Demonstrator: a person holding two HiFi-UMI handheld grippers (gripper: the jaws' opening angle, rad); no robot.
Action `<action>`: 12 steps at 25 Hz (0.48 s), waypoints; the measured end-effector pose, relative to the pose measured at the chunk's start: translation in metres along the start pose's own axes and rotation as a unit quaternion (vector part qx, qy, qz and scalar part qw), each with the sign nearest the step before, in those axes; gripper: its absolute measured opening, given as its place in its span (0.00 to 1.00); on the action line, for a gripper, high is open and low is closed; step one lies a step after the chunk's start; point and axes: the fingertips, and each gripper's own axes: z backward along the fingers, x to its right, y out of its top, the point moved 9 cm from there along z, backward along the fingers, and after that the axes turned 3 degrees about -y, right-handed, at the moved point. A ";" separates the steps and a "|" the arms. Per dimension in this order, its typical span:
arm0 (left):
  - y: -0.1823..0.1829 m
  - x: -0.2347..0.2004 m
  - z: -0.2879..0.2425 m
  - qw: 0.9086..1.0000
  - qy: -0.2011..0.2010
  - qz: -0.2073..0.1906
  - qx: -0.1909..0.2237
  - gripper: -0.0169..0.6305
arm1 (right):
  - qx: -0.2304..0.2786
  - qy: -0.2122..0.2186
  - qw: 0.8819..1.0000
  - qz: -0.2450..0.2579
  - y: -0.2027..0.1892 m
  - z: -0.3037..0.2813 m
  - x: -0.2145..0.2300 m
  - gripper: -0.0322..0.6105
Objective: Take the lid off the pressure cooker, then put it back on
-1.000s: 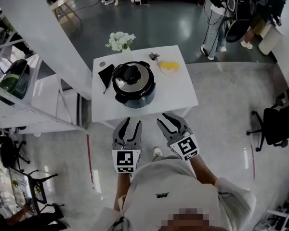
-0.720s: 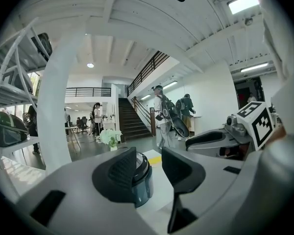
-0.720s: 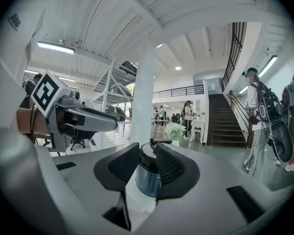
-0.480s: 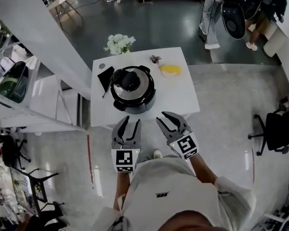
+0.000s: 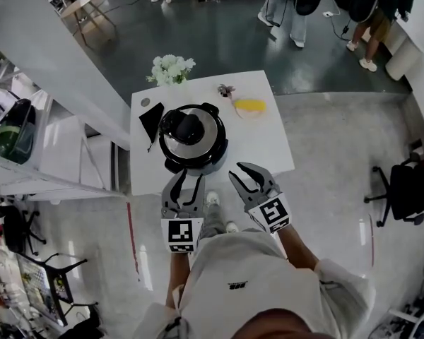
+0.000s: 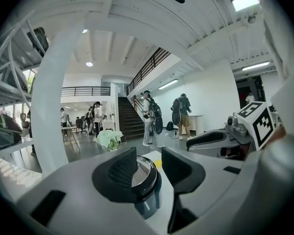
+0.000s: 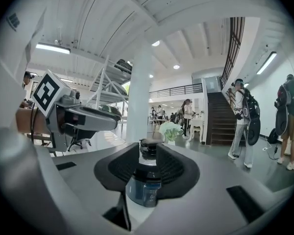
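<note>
The pressure cooker (image 5: pixel 191 138) stands on the white table (image 5: pixel 265 143), dark-bodied, its silver lid (image 5: pixel 205 136) with a black knob (image 5: pixel 185 126) seated on it. My left gripper (image 5: pixel 184 181) hangs at the table's near edge, just short of the cooker, shut and empty. My right gripper (image 5: pixel 246 175) is beside it to the right, over the table edge, jaws close together with nothing in them. In the left gripper view the cooker (image 6: pixel 147 182) shows beyond the left gripper (image 6: pixel 149 156). In the right gripper view the cooker (image 7: pixel 143 189) sits beyond the right gripper (image 7: pixel 148 153).
On the table lie a black folded item (image 5: pixel 152 119), a yellow object (image 5: pixel 249 106), a small dark thing (image 5: pixel 225 89) and white flowers (image 5: pixel 171 68). A white pillar (image 5: pixel 49 41) and shelving (image 5: pixel 28 147) stand left. People (image 5: pixel 290 6) stand far back; an office chair (image 5: pixel 403 189) is right.
Both grippers have come forward toward the table together, from over the floor to its near edge. The cooker now sits closer to them. The jaws look unchanged.
</note>
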 end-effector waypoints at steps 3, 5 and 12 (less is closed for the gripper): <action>0.001 -0.013 -0.013 1.000 -0.004 -0.003 0.001 0.29 | -0.002 -0.002 1.000 -0.001 0.000 -0.015 0.006 0.22; 0.002 -0.023 -0.023 1.000 -0.005 -0.005 0.002 0.29 | -0.004 -0.004 1.000 -0.003 0.003 -0.027 0.010 0.22; 0.002 -0.055 -0.056 1.000 -0.015 -0.004 -0.003 0.29 | -0.013 -0.007 1.000 0.002 0.008 -0.068 0.024 0.22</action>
